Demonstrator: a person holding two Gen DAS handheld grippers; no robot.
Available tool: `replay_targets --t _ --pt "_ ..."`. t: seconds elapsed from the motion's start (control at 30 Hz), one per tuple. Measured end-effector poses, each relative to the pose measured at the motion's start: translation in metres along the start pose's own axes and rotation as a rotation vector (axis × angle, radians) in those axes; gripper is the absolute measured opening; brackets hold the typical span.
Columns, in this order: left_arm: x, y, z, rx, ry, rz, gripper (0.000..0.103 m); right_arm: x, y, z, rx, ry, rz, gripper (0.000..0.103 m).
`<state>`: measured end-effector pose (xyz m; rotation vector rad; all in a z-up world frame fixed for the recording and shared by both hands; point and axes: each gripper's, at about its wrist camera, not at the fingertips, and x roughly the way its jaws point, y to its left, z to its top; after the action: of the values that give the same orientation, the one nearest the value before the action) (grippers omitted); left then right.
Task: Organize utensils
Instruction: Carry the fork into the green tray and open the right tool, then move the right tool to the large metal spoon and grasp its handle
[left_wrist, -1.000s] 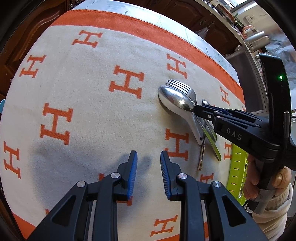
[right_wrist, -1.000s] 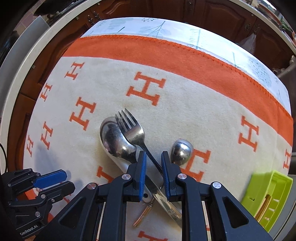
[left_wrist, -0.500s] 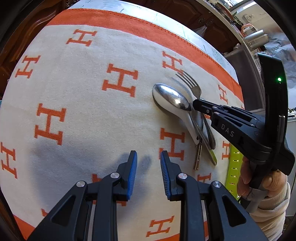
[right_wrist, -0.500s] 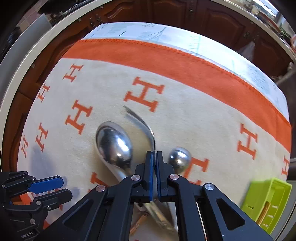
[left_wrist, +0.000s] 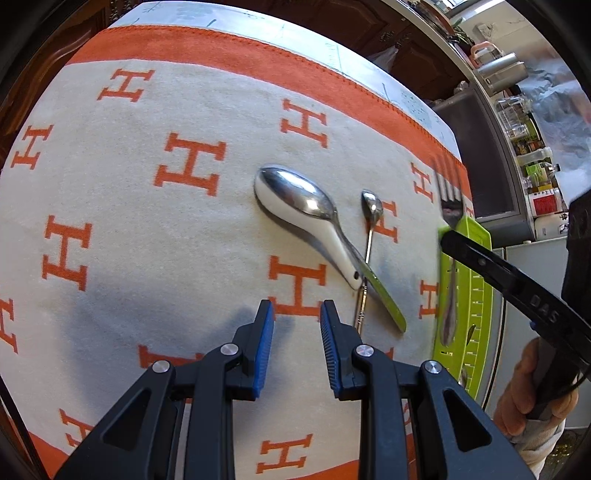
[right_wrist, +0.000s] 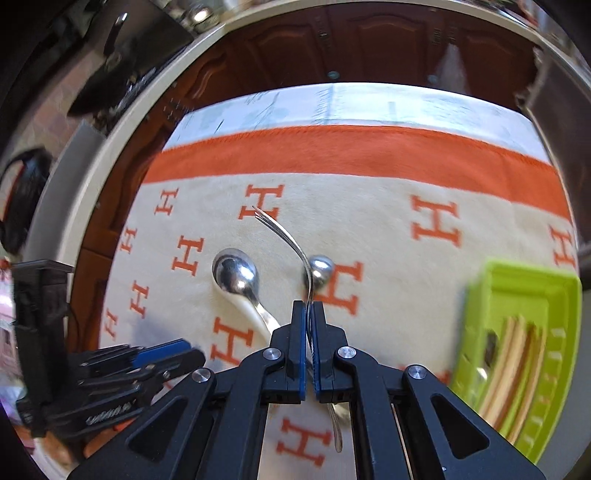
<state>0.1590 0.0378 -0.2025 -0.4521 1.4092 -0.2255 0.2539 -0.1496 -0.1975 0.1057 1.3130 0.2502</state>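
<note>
Right tongs (right_wrist: 307, 317) clamp the fork (right_wrist: 284, 236) at its neck, lifted above the cloth-covered surface (left_wrist: 147, 221); its long axis runs along the fingers, tines pointing away, handle trailing over the green tray (left_wrist: 476, 295). Left tongs (left_wrist: 297, 332) hover, gaping wide.

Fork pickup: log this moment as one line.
phase: carry | right gripper: shut on fork, lifted off cloth | left gripper: open, idle | green tray: nearby | spoons: on cloth
</note>
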Motion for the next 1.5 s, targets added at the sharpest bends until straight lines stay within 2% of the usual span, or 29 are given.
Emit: replay_targets --t 0.17,0.33,0.43,0.57,0.77,0.9,0.97,1.03,1.17,1.33,1.5 --pt "-0.003 -0.014 -0.001 0.028 -0.008 0.005 0.023 -0.055 -0.044 -0.035 0.117 -0.043 0.002 0.002" --pt "0.001 -0.028 -0.003 0.038 -0.007 0.015 0.023 -0.094 -0.107 -0.070 0.236 -0.063 -0.081 0.002" --pt "0.004 -0.031 -0.004 0.045 -0.003 0.022 0.023 -0.099 -0.145 -0.086 0.314 -0.049 -0.122 0.002" --pt "0.008 -0.033 -0.004 0.053 -0.003 0.042 0.023 -0.096 -0.183 -0.104 0.389 -0.031 -0.126 0.002" --pt "0.017 -0.032 0.003 0.035 0.002 0.066 0.023 -0.081 -0.210 -0.109 0.442 -0.014 -0.123 0.003" --pt "0.024 -0.029 0.007 0.021 0.013 0.072 0.023 -0.064 -0.210 -0.099 0.423 0.024 -0.155 0.004" --pt "0.026 -0.028 0.008 0.016 0.015 0.070 0.023 -0.059 -0.207 -0.095 0.422 0.030 -0.150 0.010" --pt "0.027 -0.028 0.009 0.013 0.016 0.071 0.023 -0.061 -0.201 -0.091 0.413 0.015 -0.144 0.014" --pt "0.028 -0.026 0.011 0.008 0.015 0.069 0.023 -0.076 -0.179 -0.085 0.349 -0.028 -0.151 0.014" --pt "0.022 -0.023 0.011 0.012 0.008 0.067 0.023 -0.091 -0.130 -0.075 0.229 -0.066 -0.106 0.014" --pt "0.004 -0.020 0.009 0.046 -0.025 0.099 0.023 -0.091 -0.071 -0.065 0.099 -0.078 -0.050 0.014"
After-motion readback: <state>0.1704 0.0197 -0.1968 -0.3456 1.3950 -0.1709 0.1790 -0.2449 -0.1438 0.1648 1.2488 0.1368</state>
